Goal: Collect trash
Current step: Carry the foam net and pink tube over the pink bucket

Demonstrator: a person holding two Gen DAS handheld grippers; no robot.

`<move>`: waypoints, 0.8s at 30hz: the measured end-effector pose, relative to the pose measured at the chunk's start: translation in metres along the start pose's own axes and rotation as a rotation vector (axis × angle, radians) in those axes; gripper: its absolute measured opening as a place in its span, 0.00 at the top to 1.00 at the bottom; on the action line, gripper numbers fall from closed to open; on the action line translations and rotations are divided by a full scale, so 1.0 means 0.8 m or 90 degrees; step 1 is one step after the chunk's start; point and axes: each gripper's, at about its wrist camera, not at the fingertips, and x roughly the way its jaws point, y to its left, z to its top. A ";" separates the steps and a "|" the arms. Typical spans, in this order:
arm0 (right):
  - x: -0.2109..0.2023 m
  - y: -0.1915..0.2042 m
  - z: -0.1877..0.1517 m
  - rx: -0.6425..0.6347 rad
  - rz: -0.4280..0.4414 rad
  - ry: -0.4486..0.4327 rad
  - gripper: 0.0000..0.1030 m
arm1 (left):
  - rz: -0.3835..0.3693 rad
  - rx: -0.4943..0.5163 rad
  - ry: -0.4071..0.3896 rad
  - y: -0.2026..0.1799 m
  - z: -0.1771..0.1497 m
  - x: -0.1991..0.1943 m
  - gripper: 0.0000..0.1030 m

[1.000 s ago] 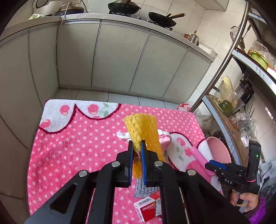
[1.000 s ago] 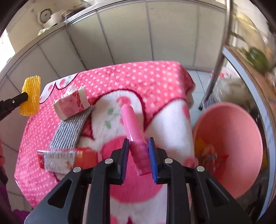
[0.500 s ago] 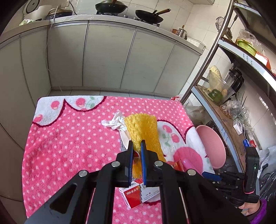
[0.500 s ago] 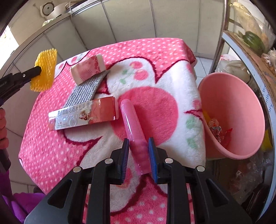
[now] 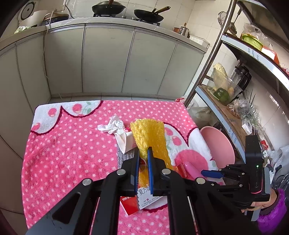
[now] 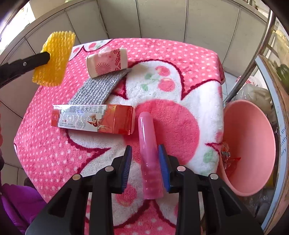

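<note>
Since the earlier frame, left gripper (image 5: 143, 159) is carrying yellow foam net (image 5: 150, 137), clenched, over the pink blanket (image 5: 72, 148). Right gripper (image 6: 145, 159) jaws have just been opening, releasing pink tube (image 6: 149, 150), lying between them beside the pink bin (image 6: 252, 144).

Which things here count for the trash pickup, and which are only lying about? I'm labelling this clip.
For the job:
- yellow foam net, clamped in the left gripper
- pink tube, lying loose between the right gripper fingers, which have just been opening
- red carton
- crumpled tissue
- pink basin, holding wrappers

Lying about:
- woks
- blender
- green basket
</note>
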 end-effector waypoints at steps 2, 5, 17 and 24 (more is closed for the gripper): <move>0.008 -0.003 -0.003 0.008 0.001 0.002 0.72 | -0.001 0.007 0.003 -0.006 0.000 0.003 0.93; 0.005 -0.013 -0.011 0.038 0.018 -0.027 0.79 | -0.004 0.019 0.004 -0.016 0.000 0.007 0.93; -0.094 -0.132 -0.058 0.271 0.012 -0.251 0.79 | -0.078 0.095 0.009 -0.113 0.028 0.048 0.93; -0.103 -0.208 -0.078 0.387 -0.069 -0.297 0.79 | -0.147 0.154 0.027 -0.218 0.041 0.105 0.93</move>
